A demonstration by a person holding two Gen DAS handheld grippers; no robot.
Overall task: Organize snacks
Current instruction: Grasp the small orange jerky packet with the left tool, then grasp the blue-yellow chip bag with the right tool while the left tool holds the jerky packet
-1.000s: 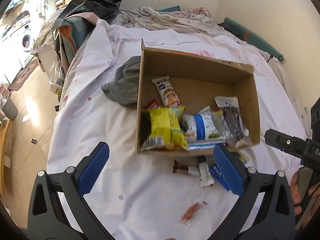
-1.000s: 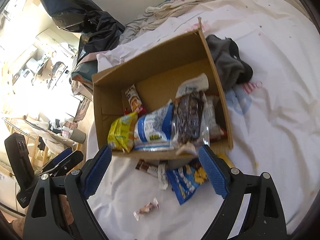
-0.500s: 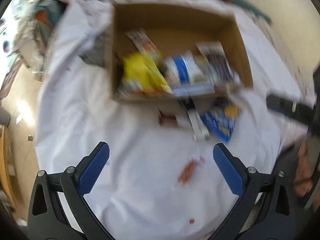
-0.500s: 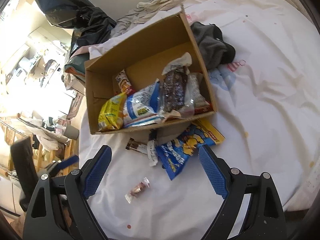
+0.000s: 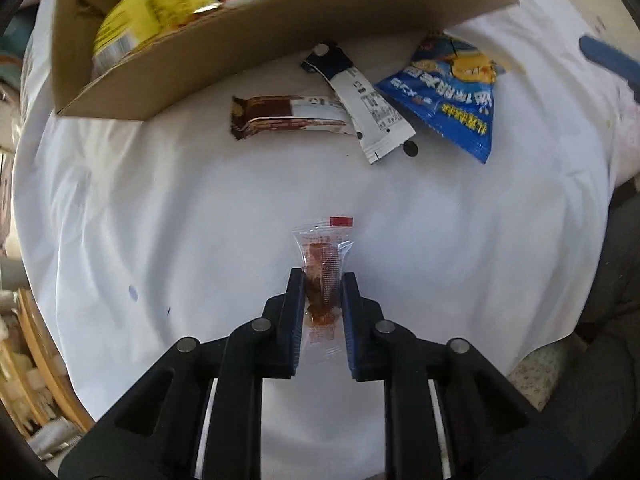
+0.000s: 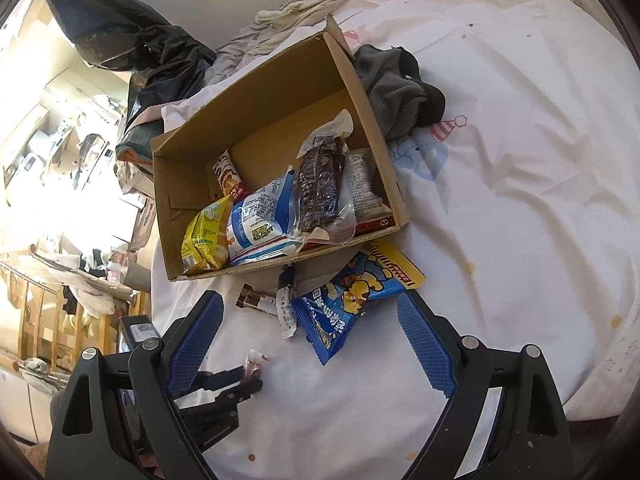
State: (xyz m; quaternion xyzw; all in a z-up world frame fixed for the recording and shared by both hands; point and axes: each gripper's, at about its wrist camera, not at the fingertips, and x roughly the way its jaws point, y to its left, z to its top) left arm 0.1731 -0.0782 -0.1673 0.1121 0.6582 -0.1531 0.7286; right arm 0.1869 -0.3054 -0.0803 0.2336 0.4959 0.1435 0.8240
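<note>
White bedsheet (image 5: 160, 200). My left gripper (image 5: 322, 300) is closing on small clear sachet (image 5: 322, 264); right gripper (image 6: 308, 340) gapes empty. Beyond them, cardboard box (image 6: 376, 128) partly filled; three packets outside it.

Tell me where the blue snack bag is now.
The blue snack bag lies on the white sheet just outside the cardboard box, right of the white sachet, in the right wrist view.

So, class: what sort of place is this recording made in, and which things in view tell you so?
Most likely a lived-in bedroom: the work surface is a bed with a white printed sheet, rumpled bedding lies against the wall, and a grey garment lies beside the cardboard box.
</note>
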